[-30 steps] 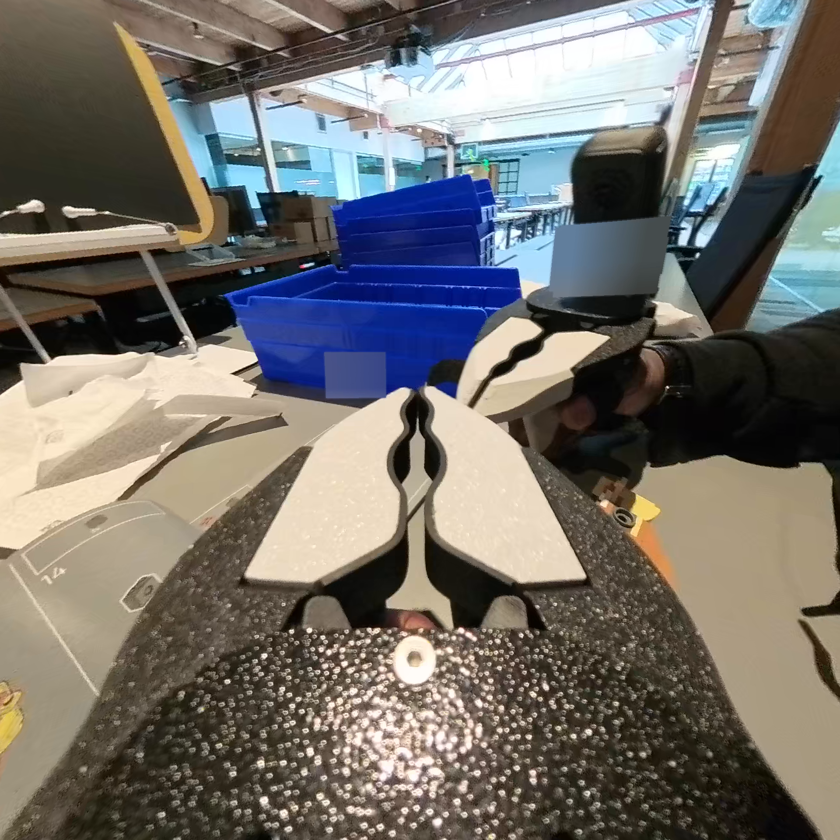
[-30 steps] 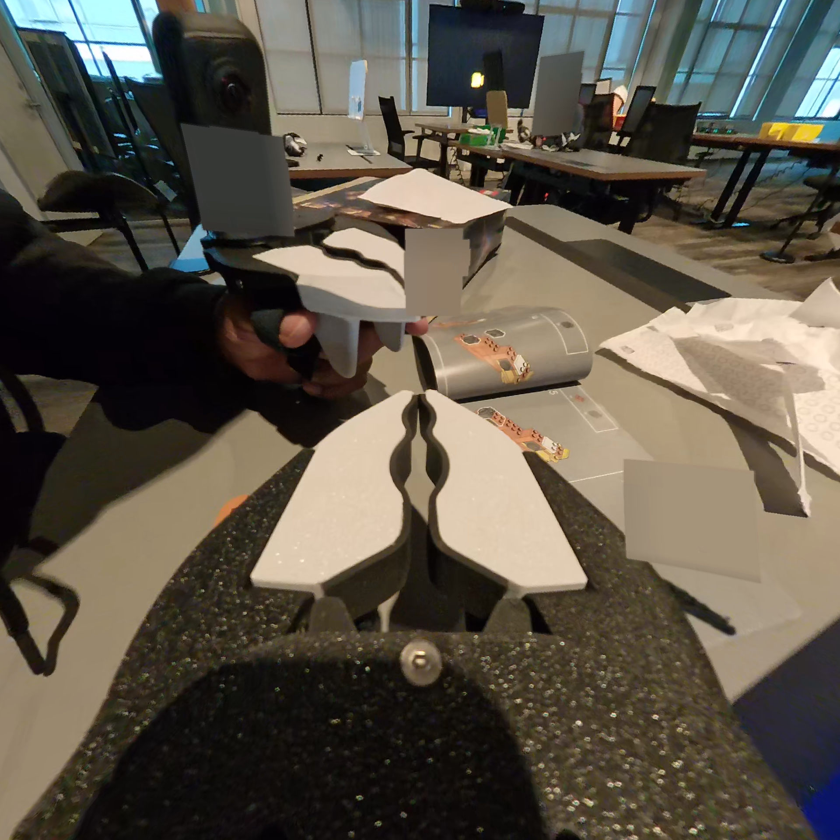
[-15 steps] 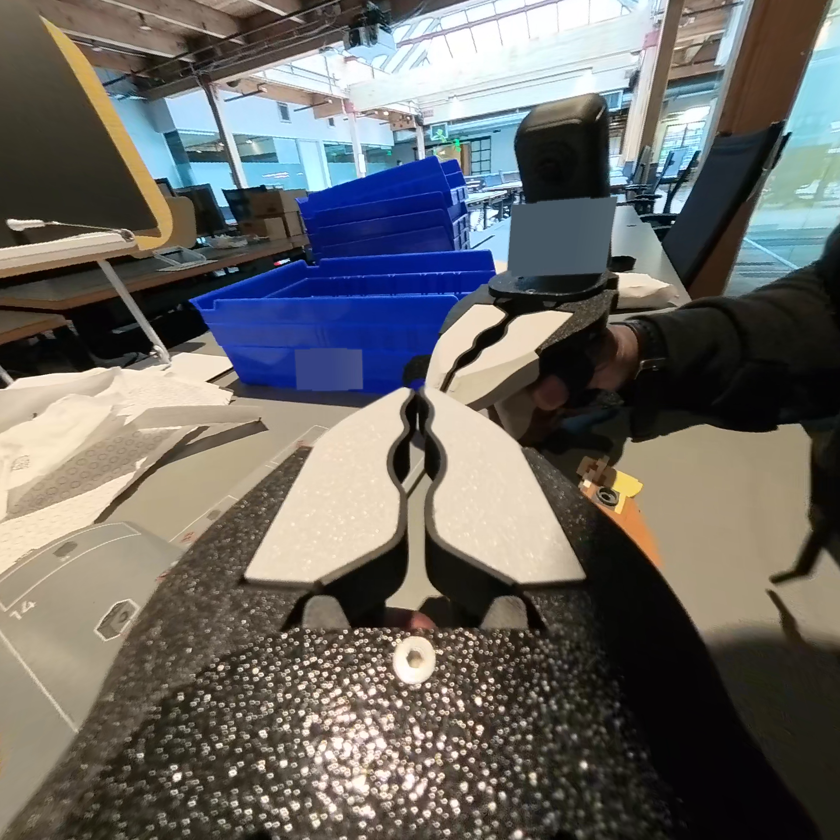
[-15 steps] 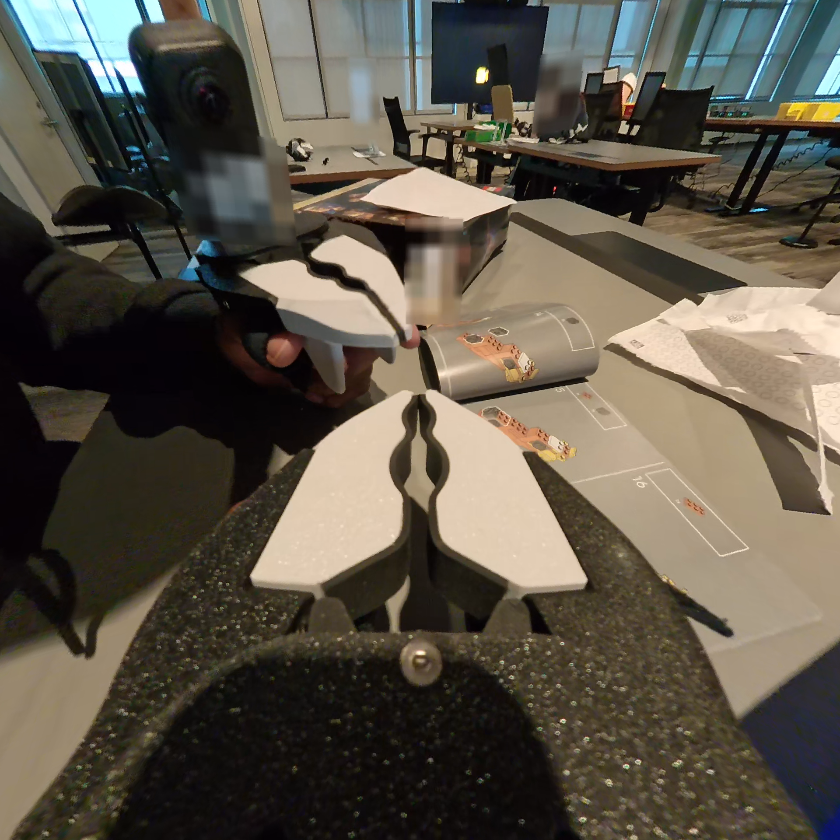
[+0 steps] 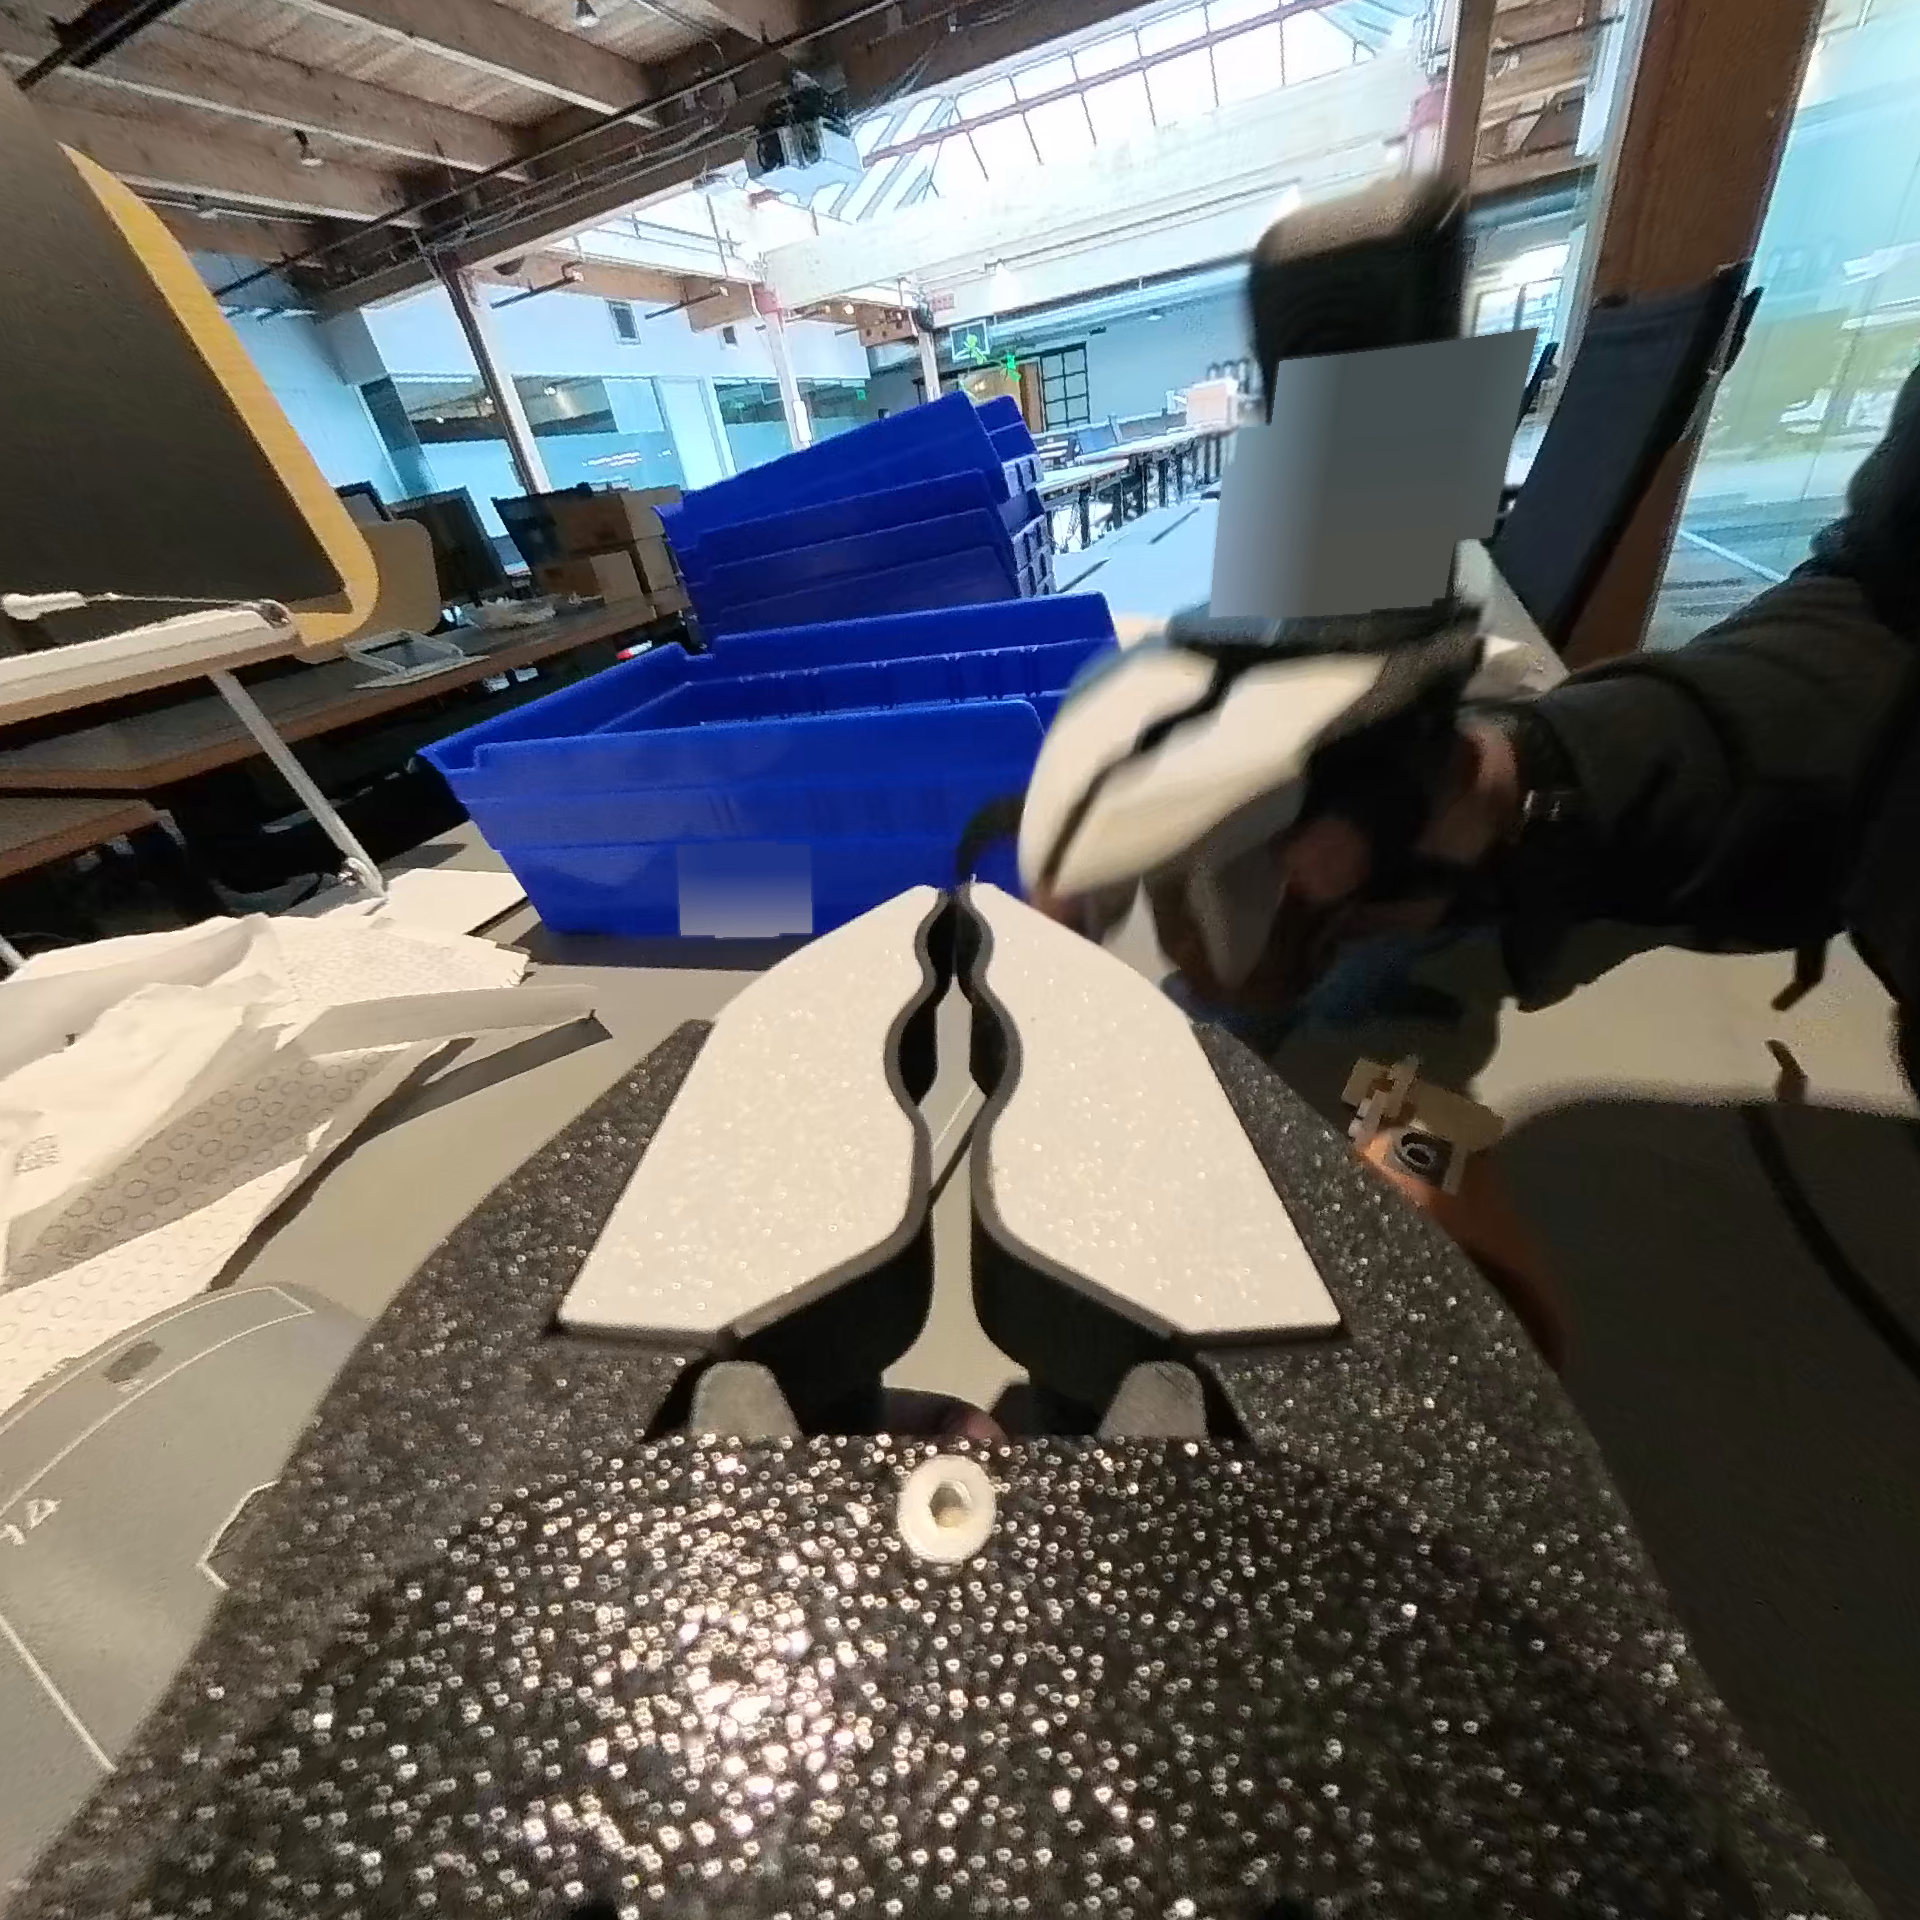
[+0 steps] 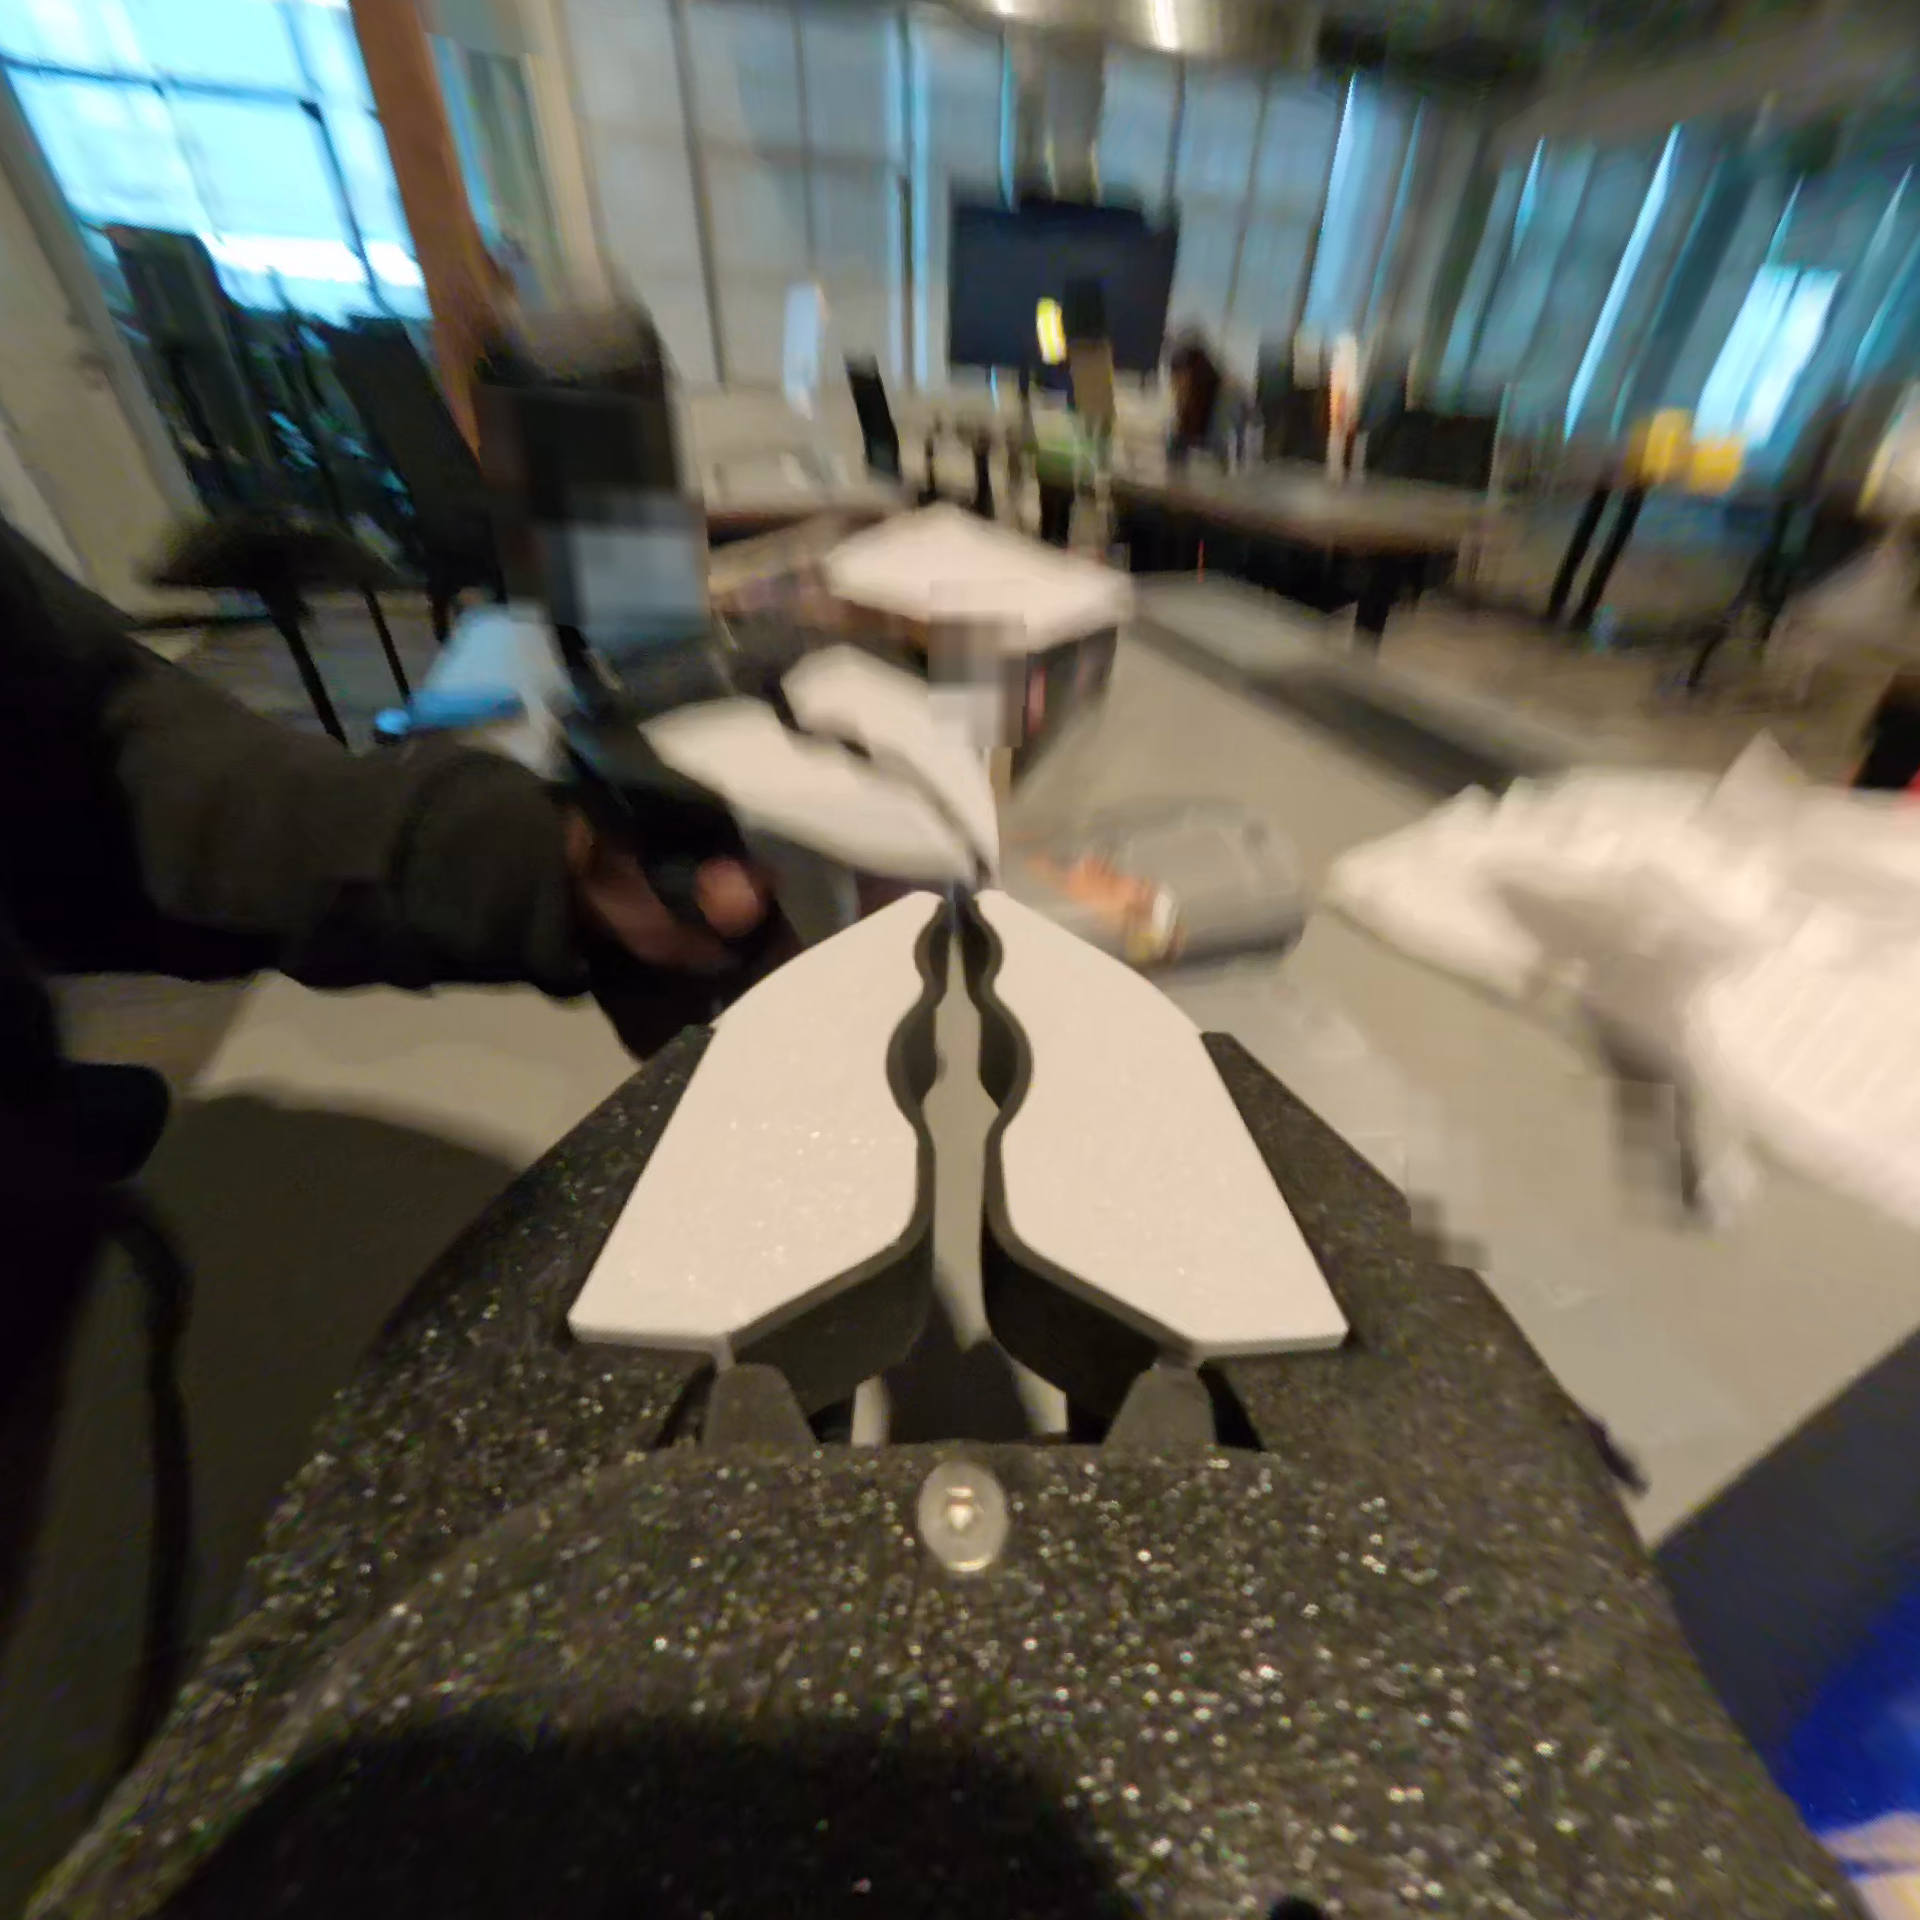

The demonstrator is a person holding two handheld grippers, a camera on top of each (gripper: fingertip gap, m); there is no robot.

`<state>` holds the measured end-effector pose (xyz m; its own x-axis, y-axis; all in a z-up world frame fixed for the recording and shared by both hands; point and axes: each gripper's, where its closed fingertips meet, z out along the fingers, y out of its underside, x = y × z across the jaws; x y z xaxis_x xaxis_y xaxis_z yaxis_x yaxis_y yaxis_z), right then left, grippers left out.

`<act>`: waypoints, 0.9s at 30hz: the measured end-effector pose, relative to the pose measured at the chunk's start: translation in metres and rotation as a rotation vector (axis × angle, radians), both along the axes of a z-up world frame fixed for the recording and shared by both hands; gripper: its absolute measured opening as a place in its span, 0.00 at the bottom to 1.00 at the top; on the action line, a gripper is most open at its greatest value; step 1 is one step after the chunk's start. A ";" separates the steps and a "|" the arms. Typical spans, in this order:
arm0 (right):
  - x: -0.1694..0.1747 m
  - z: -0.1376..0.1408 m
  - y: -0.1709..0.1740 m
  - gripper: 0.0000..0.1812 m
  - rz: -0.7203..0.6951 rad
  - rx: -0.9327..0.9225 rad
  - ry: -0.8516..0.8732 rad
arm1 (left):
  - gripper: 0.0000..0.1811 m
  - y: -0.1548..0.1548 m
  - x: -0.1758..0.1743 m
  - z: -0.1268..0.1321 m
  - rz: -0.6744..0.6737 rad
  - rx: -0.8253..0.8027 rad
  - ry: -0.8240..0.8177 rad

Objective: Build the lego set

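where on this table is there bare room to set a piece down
Bare grey table lies right of the small lego build, below the sleeve. A thinner strip runs between the torn paper bags and blue bins. The instruction booklet fills the left side.

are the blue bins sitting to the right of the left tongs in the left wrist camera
No. The blue bins stand behind and to the left of the left tongs, on the grey table.

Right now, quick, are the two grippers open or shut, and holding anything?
Left gripper: shut, nothing seen between its fingers.
Right gripper: shut, nothing seen between its fingers.
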<state>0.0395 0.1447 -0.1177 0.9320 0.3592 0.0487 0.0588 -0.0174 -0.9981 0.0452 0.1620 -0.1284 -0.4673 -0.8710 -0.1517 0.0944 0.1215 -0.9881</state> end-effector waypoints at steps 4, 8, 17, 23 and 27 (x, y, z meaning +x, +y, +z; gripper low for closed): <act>0.097 0.096 -0.043 0.02 -0.157 0.075 -0.332 | 0.00 0.004 -0.001 0.004 0.009 -0.023 -0.023; 0.221 0.058 -0.014 0.07 0.017 -0.450 -0.172 | 0.00 0.004 -0.001 0.004 0.014 -0.018 -0.031; 0.278 -0.077 0.034 0.09 0.115 -0.956 -0.415 | 0.00 0.000 -0.005 0.005 0.009 0.006 -0.057; 0.282 -0.092 0.031 0.10 0.121 -1.008 -0.420 | 0.00 0.003 -0.004 0.006 -0.001 -0.029 -0.042; 0.282 -0.101 0.034 0.05 0.117 -1.032 -0.431 | 0.00 0.003 -0.004 0.005 0.000 -0.022 -0.043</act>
<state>0.3216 0.1790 -0.2184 0.8669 0.4983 -0.0124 0.4512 -0.7951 -0.4052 0.0415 0.1646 -0.1229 -0.4608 -0.8743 -0.1526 0.1364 0.1001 -0.9856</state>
